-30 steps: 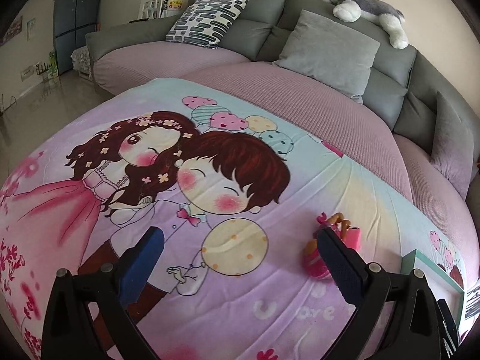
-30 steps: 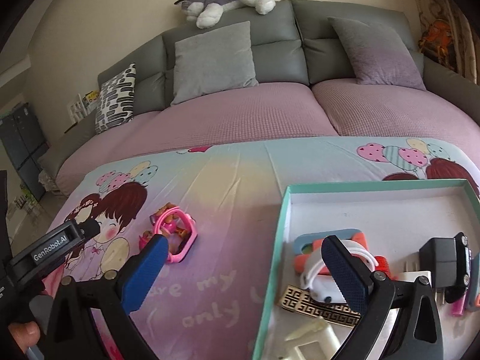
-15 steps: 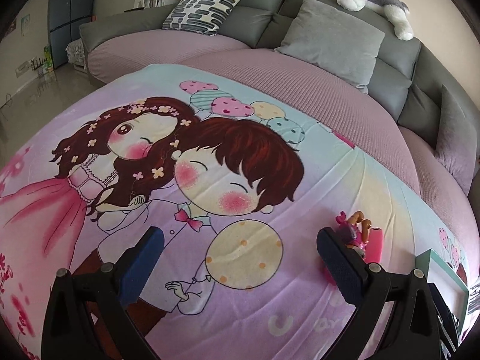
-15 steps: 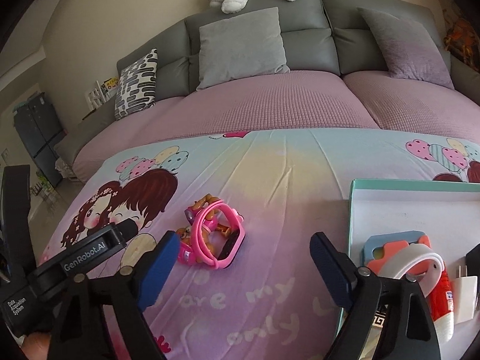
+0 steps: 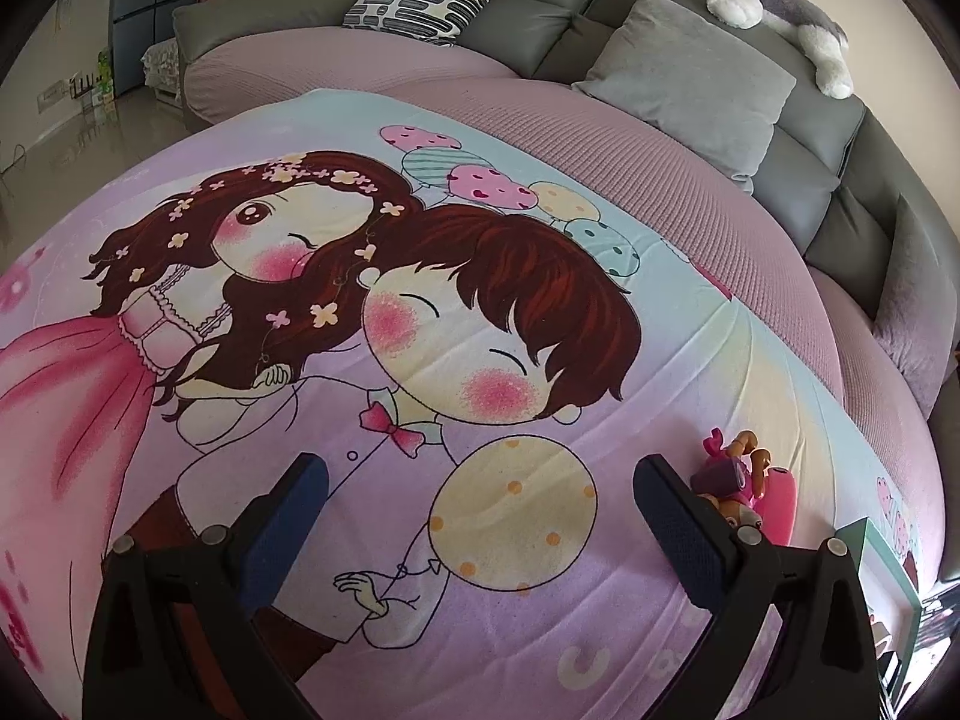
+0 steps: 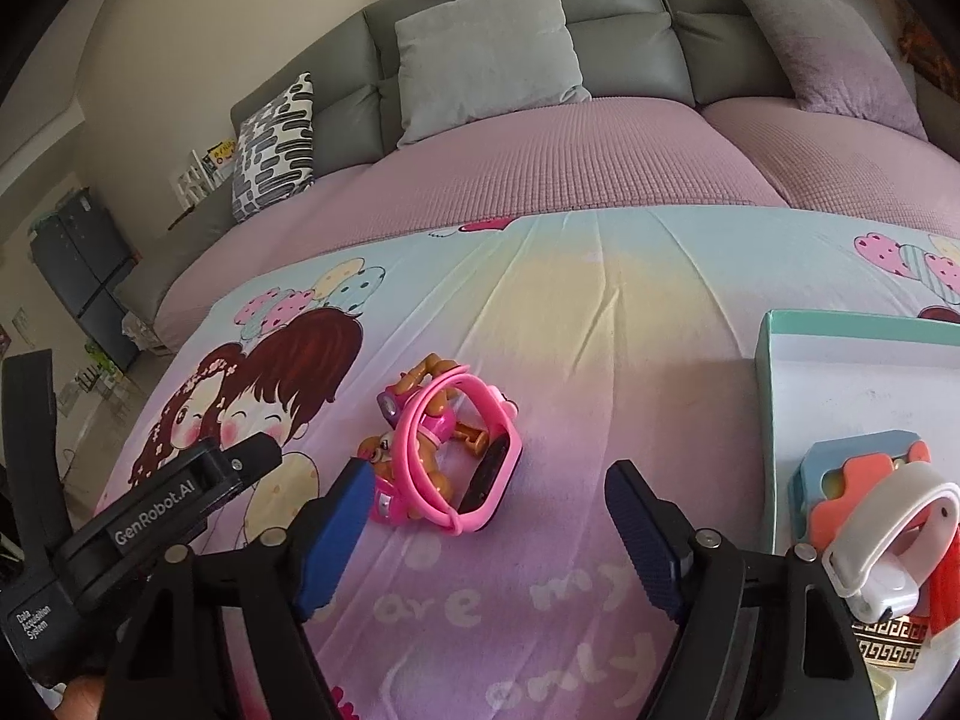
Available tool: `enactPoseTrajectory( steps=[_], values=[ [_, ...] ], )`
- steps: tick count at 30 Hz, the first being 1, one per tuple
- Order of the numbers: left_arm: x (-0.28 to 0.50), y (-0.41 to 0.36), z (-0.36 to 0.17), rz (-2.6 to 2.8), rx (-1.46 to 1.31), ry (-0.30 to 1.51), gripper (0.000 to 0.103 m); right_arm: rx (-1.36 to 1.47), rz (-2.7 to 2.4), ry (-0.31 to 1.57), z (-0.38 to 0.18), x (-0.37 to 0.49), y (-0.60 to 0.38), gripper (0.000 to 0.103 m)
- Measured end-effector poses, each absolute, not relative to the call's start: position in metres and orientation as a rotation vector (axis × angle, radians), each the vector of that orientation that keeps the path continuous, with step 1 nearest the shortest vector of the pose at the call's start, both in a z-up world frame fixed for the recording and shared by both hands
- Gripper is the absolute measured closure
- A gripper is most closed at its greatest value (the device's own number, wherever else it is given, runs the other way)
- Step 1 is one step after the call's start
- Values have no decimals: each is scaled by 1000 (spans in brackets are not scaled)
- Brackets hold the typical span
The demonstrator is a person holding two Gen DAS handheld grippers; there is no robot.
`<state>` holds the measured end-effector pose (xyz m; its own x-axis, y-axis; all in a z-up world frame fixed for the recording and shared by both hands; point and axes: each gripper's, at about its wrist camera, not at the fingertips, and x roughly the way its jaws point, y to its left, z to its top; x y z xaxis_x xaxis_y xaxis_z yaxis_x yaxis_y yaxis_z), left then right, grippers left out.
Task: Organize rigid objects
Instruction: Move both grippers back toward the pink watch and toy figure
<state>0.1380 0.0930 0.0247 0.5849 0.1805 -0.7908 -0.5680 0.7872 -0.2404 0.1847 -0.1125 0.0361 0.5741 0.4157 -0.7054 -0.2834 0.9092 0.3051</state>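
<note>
So my right hand-held gripper [image 6: 483,531] is parked over the cartoon blanket [image 6: 600,312] with its jaws apart and nothing between the pads. They've just been narrowing a bit, but they hold no object at all right now. The thing I'm after is the pink kids' watch [image 6: 474,450], which is looped around a little brown-and-pink toy pup [image 6: 420,456], the two tangled into one bundle. It sits at about 12 o'clock from the gap between my fingers, leaning toward 11, with the left pad just beside the pup's head. Over at 3 o'clock is the teal-rimmed tray [image 6: 774,324], already holding a white watch [image 6: 888,534] and an orange-and-blue case [image 6: 864,462], so I'd say this is the reach-for-the-next-item step, with the tray as the drop spot. My left hand-held gripper [image 5: 480,516] is also wide open and empty, hovering over the balloon print, with the same pink bundle at its 2 o'clock, just behind the right finger. Next move as I see it: nudge the right one forward and slightly left so the strap and pup both sit between the pads, then squeeze. The strap is springy and the pup is loose inside it, so I'd grab across the chunky watch body rather than the loop, or the toy might drop out on the way over.
</note>
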Motion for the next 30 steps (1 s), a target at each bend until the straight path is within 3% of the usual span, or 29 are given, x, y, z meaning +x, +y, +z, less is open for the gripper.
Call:
enactPoseTrajectory(
  steps=[4, 21, 23, 25, 30],
  values=[
    [138, 95, 23, 466, -509, 845, 2, 154, 419, 867, 37, 185, -108, 32],
    [137, 97, 19, 445, -532, 859, 2, 234, 480, 898, 25, 189, -105, 33],
    [138, 97, 19, 443, -534, 860, 2, 245, 484, 898, 25, 190, -105, 35],
    [138, 97, 19, 441, -540, 859, 1, 260, 495, 896, 25, 190, -105, 45],
    [138, 97, 19, 437, -543, 859, 2, 296, 500, 920, 19, 193, -107, 45]
  ],
)
